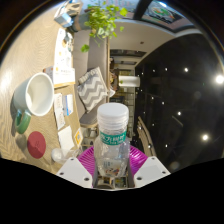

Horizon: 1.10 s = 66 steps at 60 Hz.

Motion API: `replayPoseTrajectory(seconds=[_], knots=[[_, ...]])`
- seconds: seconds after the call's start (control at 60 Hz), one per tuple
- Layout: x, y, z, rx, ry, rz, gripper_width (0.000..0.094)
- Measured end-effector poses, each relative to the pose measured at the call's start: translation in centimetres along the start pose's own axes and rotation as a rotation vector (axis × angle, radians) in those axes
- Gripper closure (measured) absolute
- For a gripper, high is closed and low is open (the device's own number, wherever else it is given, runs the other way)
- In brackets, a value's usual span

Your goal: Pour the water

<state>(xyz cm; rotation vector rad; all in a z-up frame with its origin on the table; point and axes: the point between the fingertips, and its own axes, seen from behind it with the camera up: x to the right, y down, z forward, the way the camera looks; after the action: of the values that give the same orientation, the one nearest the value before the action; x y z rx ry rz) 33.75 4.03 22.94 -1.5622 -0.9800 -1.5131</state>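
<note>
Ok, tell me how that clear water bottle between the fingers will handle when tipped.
The water bottle looks like thin clear plastic, so it may flex under the pink pads. It is tall and narrow, so probably tippy. The gripper seems shut on it.

A bottle (113, 140) stands upright between the fingers (86, 160) of the gripper (111, 163), which press on it from both sides. At ten o'clock from the bottle a mug (36, 96) rests on the table (25, 55), with a small round lid (37, 143) at nine o'clock, nearer the fingers. A cushion (92, 89) lies at eleven o'clock beyond the bottle, and a plant (101, 17) sits far behind at twelve o'clock.
</note>
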Motion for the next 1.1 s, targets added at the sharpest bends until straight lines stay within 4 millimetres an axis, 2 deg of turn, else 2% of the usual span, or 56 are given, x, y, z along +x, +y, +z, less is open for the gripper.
replayPoseTrajectory(seconds=[0.133,0.267,0.367,0.467,0.583,0.733,0.833,0.967,1.1], knots=[[-2.6,-3.1,1.0,0.041,0.015,-0.316,0.0525],[-4.6,-4.6,1.4,0.068,0.021,-0.543,0.0524],[-5.0,-5.7,1.2,0.101,0.024,-0.591,0.0526],[-4.6,-6.0,0.8,0.107,0.011,-0.537,0.0524],[-3.2,-5.6,0.3,0.103,-0.049,-0.286,0.0525],[-0.3,-4.7,-0.9,0.111,-0.147,0.199,0.0521],[-0.1,-3.8,-2.0,0.102,-0.234,0.506,0.052],[-3.0,-3.0,-2.0,0.084,-0.418,0.915,0.052],[-7.9,-2.0,-1.5,0.032,-0.54,1.115,0.0521]])
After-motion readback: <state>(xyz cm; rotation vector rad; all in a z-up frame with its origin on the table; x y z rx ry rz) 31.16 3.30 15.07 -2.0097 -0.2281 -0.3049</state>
